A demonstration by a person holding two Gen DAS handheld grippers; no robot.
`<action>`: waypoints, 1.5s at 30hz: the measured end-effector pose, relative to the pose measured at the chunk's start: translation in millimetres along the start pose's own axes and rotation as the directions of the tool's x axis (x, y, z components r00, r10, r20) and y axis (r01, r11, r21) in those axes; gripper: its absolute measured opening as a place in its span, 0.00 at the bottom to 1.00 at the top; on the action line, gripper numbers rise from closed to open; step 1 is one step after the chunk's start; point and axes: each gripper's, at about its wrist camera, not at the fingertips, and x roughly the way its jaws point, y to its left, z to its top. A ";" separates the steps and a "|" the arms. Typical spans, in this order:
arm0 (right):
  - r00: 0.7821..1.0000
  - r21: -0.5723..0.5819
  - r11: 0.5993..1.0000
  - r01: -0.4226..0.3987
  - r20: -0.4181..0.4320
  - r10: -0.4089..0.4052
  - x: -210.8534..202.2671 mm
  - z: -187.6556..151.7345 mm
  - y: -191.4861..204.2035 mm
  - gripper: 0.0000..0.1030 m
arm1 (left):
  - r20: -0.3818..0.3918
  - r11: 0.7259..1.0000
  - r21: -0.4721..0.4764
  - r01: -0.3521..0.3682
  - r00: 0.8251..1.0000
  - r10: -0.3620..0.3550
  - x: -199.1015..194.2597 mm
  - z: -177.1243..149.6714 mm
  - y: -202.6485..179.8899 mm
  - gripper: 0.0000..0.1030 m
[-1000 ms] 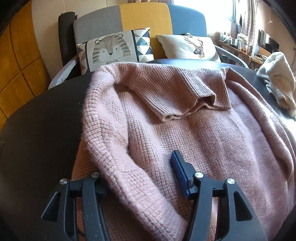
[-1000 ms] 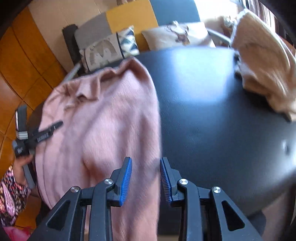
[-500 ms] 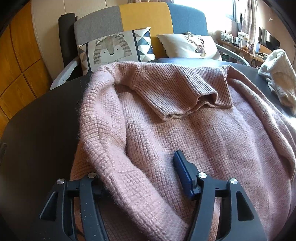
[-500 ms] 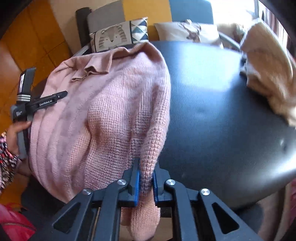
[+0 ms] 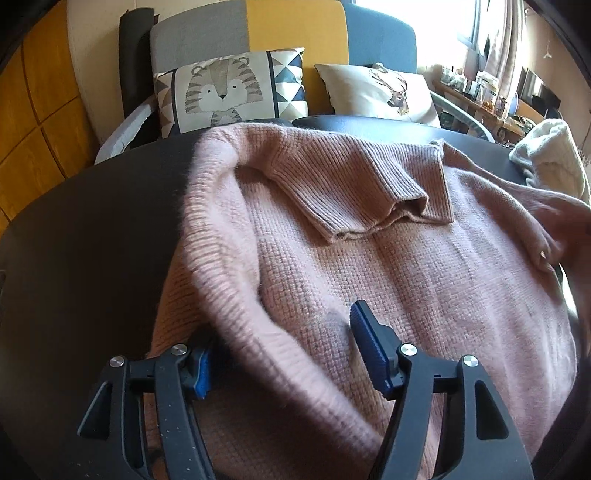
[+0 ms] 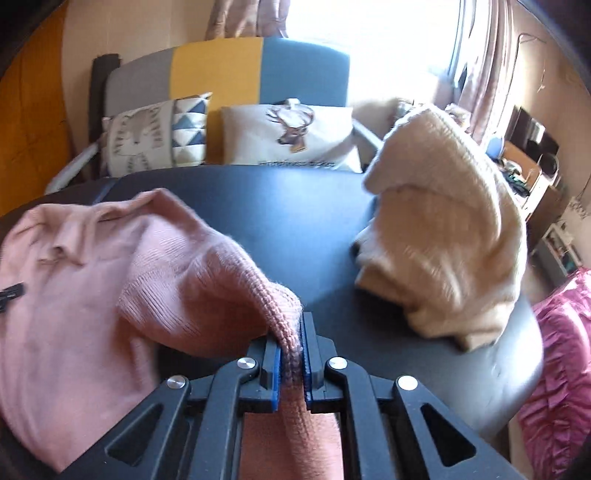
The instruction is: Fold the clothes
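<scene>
We are only starting: right gripper (image 6: 290, 354) is clamping the pink sweater's (image 5: 388, 266) edge, left gripper (image 5: 280, 354) is straddling a sleeve fold, unclamped; folding remains.

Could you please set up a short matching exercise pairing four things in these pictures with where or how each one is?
Things:
1. pink sweater
2. cream sweater
3. tiger cushion
4. right gripper

States:
A. bunched at the table's right side
B. shut on knit fabric
C. spread over the dark table
D. propped on the sofa

Pairs: 1-C, 2-A, 3-D, 4-B
</scene>
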 end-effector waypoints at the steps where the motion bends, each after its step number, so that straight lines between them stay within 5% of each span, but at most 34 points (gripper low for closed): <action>1: 1.000 -0.015 1.000 0.024 -0.004 -0.024 9.1 3.3 -2.8 0.07 | 0.003 1.000 0.003 -0.004 1.000 0.004 -1.9 -0.5 -0.1 0.65; 22: 0.983 0.086 0.987 0.137 -0.135 -0.125 111.4 -9.8 -50.3 0.10 | -0.003 0.999 -0.019 -0.028 1.000 0.028 -17.1 -6.7 5.9 0.65; 28: 0.979 0.171 0.967 0.188 -0.111 -0.171 84.8 -11.2 -45.5 0.20 | -0.001 0.999 -0.012 -0.031 1.000 0.031 -24.9 -14.4 7.5 0.65; 32: 0.986 0.183 0.971 0.152 0.039 -0.162 37.6 -9.7 -14.1 0.21 | -0.015 1.000 -0.011 -0.012 1.000 0.011 -35.1 -20.2 7.1 0.65; 36: 0.992 0.118 0.992 -0.043 0.127 0.028 3.5 -14.3 38.6 0.21 | -0.036 0.999 -0.004 0.040 0.999 -0.041 -46.4 -28.7 -2.6 0.65; 40: 0.960 -0.010 0.965 -0.260 0.108 0.260 -8.0 -24.4 109.4 0.21 | -0.062 0.997 0.006 0.076 0.995 -0.076 -54.7 -41.6 -21.2 0.65; 45: 0.942 -0.134 0.936 -0.324 0.048 0.333 8.4 -41.0 172.6 0.21 | -0.108 0.991 -0.005 0.131 0.986 -0.131 -50.7 -61.3 -44.3 0.65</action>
